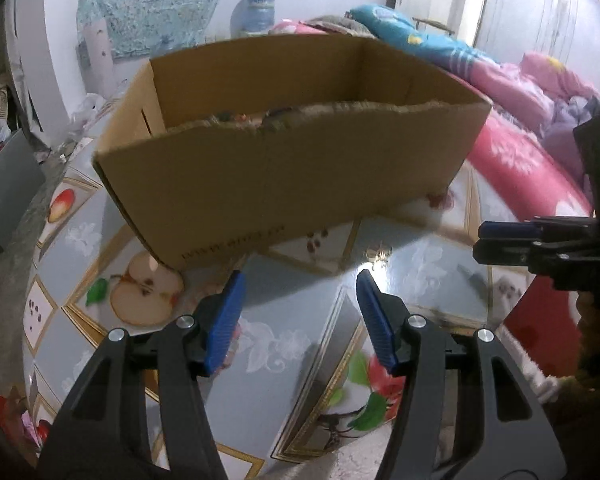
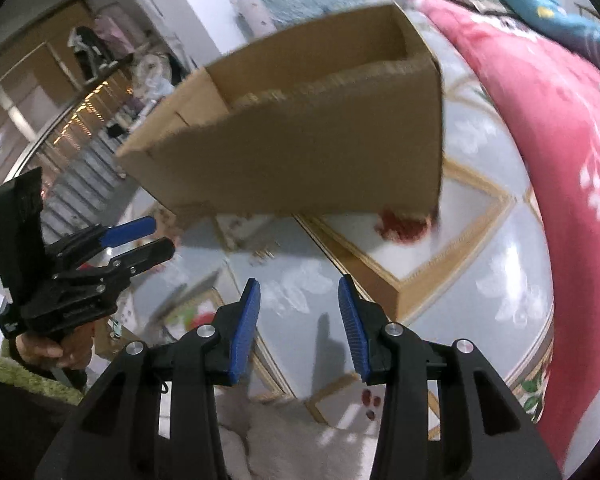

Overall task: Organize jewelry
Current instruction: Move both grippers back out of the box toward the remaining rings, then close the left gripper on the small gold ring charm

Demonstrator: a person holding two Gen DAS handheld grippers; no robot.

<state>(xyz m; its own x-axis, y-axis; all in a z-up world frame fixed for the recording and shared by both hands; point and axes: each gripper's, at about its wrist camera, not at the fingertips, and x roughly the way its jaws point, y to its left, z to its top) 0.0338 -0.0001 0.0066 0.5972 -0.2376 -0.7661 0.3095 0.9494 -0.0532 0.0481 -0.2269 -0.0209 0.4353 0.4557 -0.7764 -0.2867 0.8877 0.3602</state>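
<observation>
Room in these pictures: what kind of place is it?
Probably a bedroom at home: pink bedding lies behind the cardboard box, and the table wears a fruit-print cloth.

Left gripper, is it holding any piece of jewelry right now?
No, in the left wrist view the left gripper stands open with only the patterned tabletop between its blue pads, short of the cardboard box.

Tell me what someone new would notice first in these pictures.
The open brown cardboard box dominates, sitting on the fruit-print tablecloth with small colourful items just visible over its torn front edge. Both blue-padded claws, left claw and right claw, hover open and empty before it. A pink floral blanket lies to the right.
</observation>
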